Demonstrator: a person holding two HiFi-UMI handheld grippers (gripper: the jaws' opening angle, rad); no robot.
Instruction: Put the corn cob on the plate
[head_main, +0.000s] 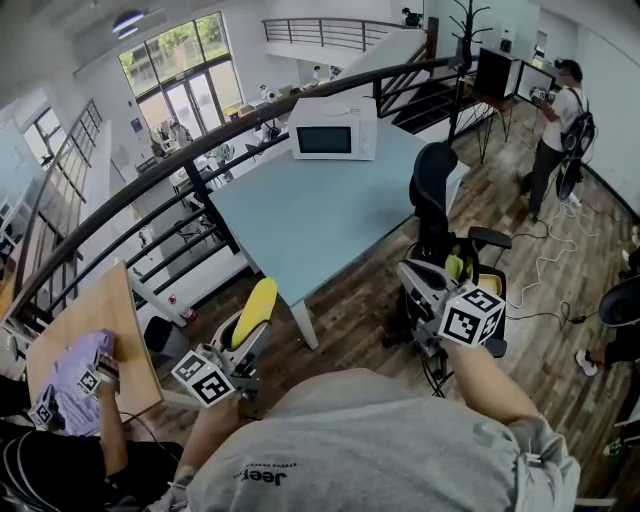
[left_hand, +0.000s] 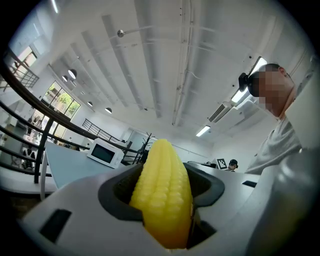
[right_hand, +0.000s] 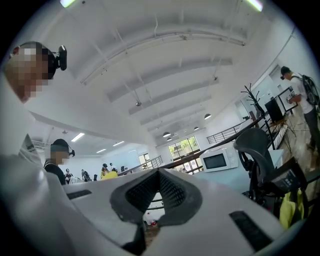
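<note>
A yellow corn cob (head_main: 255, 310) stands upright between the jaws of my left gripper (head_main: 245, 336), which is shut on it. In the left gripper view the corn cob (left_hand: 162, 192) fills the gap between the dark pads (left_hand: 117, 192) and points up toward the ceiling. My right gripper (head_main: 413, 272) is held at the right, in front of my chest. Its jaws (right_hand: 159, 172) are shut with nothing between them. Both grippers are held in the air, short of the table. I see no plate in any view.
A light blue table (head_main: 320, 215) stands ahead with a white microwave (head_main: 333, 128) at its far end. A black office chair (head_main: 437, 200) is at its right side. A dark railing (head_main: 200, 150) runs behind. A person (head_main: 558, 125) stands far right; another person (head_main: 80, 385) sits lower left.
</note>
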